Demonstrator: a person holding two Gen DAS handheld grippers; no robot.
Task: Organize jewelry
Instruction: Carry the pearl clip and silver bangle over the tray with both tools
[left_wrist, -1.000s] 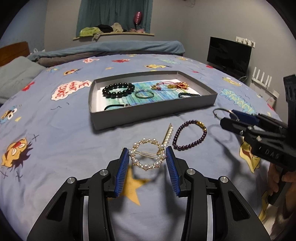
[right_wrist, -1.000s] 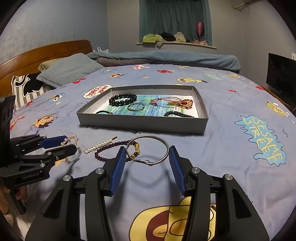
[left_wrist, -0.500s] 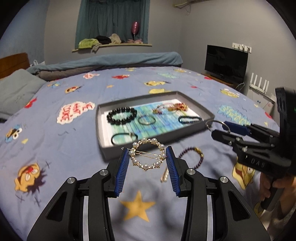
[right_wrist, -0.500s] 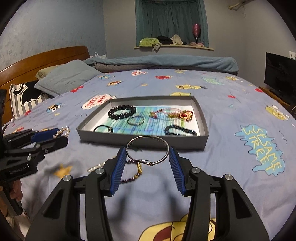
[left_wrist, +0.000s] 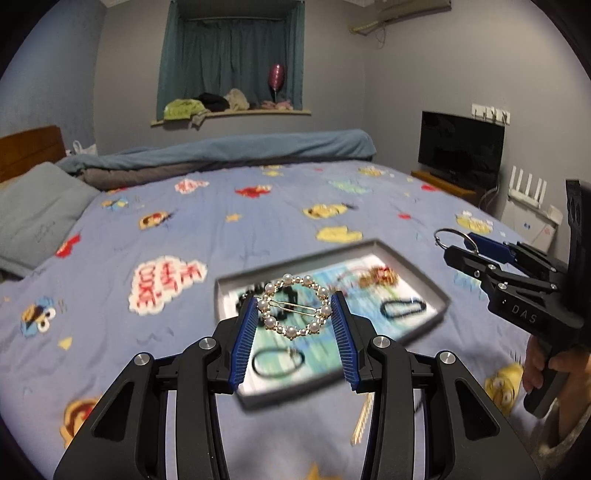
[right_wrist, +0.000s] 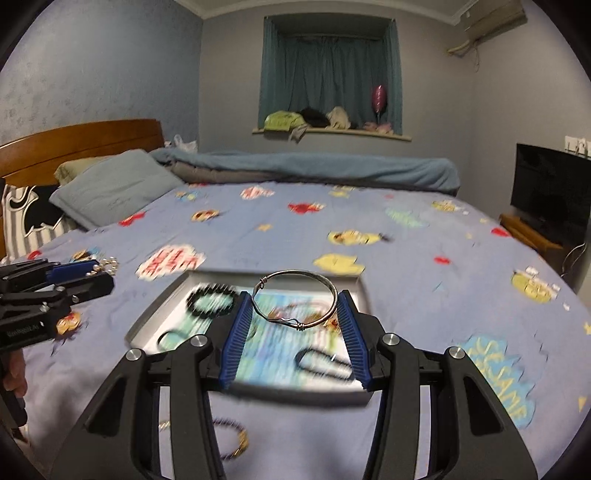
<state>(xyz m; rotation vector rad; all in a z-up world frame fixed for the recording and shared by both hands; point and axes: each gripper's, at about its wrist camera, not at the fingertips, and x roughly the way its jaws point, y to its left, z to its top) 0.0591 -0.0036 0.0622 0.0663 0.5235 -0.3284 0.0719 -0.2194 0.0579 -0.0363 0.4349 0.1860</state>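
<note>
Both pieces are held aloft over the near side of the grey tray (left_wrist: 439, 302), which lies on the bed (left_wrist: 147, 229); judging by the bracelets already lying inside it, they are probably being carried there to join the rest. The left gripper (left_wrist: 293, 312) has its fingers (left_wrist: 245, 332) partly closed, pinching the pearl hair clip (left_wrist: 293, 310) across its ring so it lies flat between the blue pads. The right gripper (right_wrist: 295, 304) does likewise, its fingers (right_wrist: 236, 332) clamped on the two sides of the silver bangle (right_wrist: 295, 301). A beaded bracelet (right_wrist: 231, 441) and a pearl bar clip (left_wrist: 362, 419) lie on the bed near the tray, not yet collected.
</note>
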